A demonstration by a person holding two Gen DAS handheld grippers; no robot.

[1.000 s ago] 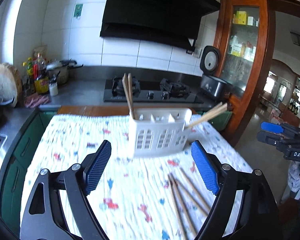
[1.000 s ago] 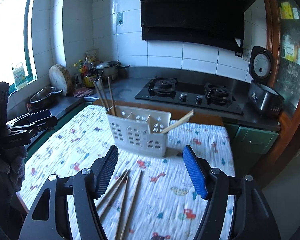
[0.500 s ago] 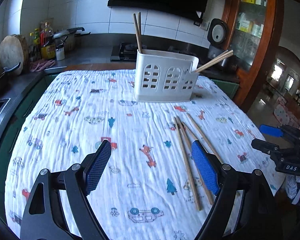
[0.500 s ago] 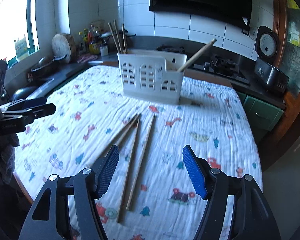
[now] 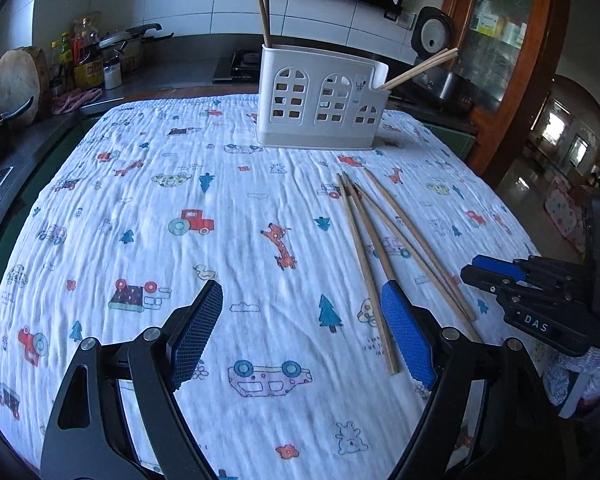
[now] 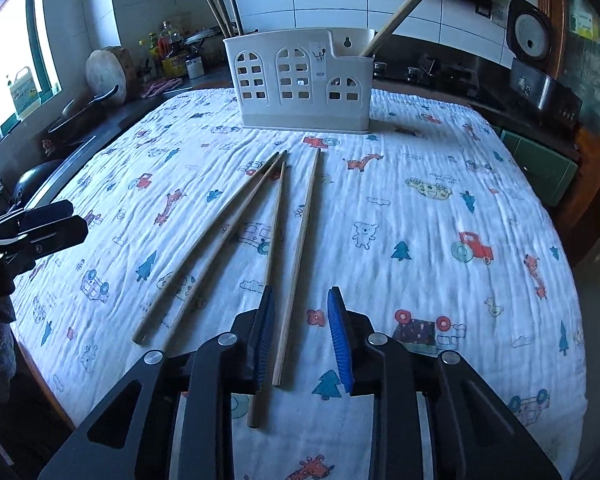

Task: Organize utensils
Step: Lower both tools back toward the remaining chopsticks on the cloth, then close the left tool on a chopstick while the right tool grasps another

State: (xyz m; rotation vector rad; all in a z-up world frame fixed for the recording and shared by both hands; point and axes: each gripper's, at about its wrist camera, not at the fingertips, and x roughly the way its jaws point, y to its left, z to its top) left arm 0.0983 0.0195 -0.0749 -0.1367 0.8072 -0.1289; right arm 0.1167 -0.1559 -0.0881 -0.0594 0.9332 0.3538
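Observation:
A white utensil holder (image 5: 320, 104) (image 6: 300, 84) stands at the far side of the table with chopsticks upright in its left compartment and leaning from its right. Several loose wooden chopsticks (image 5: 376, 248) (image 6: 236, 236) lie on the printed cloth (image 5: 160, 240). My right gripper (image 6: 300, 332) is low over the cloth, jaws partly closed, straddling the near end of the rightmost chopstick (image 6: 298, 256) without gripping it. It also shows in the left wrist view (image 5: 496, 276). My left gripper (image 5: 300, 332) is wide open and empty, left of the chopsticks.
A counter at the left holds a round cutting board (image 5: 16, 80), bottles (image 5: 84, 64) and a pot. A stove and a rice cooker (image 6: 528, 36) stand behind the table. The left gripper shows at the left edge of the right wrist view (image 6: 40, 228).
Both grippers have come down and closer to the cloth. The right gripper's jaws have narrowed around the rightmost loose chopstick. The left gripper stays wide open.

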